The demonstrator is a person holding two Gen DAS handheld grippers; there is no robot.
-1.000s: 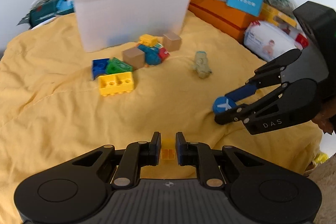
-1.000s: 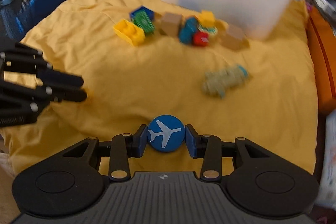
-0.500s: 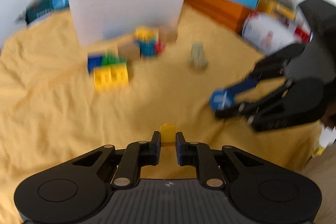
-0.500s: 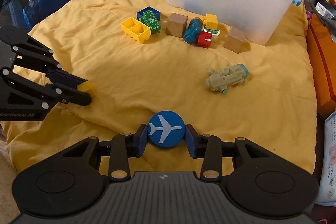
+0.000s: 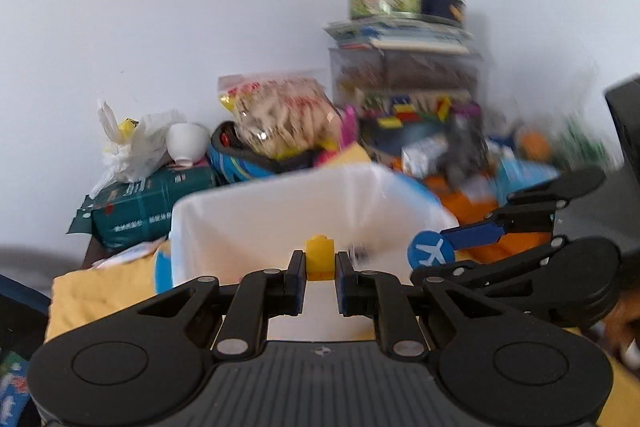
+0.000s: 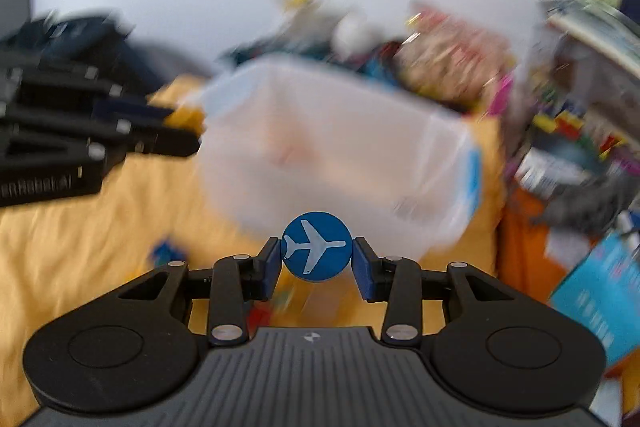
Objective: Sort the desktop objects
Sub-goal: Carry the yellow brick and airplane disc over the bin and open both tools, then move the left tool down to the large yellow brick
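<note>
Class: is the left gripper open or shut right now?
Shut: the left gripper has both fingers pressed against the small yellow brick, held over the white bin.

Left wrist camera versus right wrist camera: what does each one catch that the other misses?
Only the left wrist view shows a small yellow brick pinched in the left gripper, the white bowl on the dark green box, and the round tin in full.

Only the right wrist view shows the airplane picture face-on and the light blue box at right.

Both show the white plastic bin, the yellow cloth, the snack bag, and the blue airplane disc held by the right gripper.
</note>
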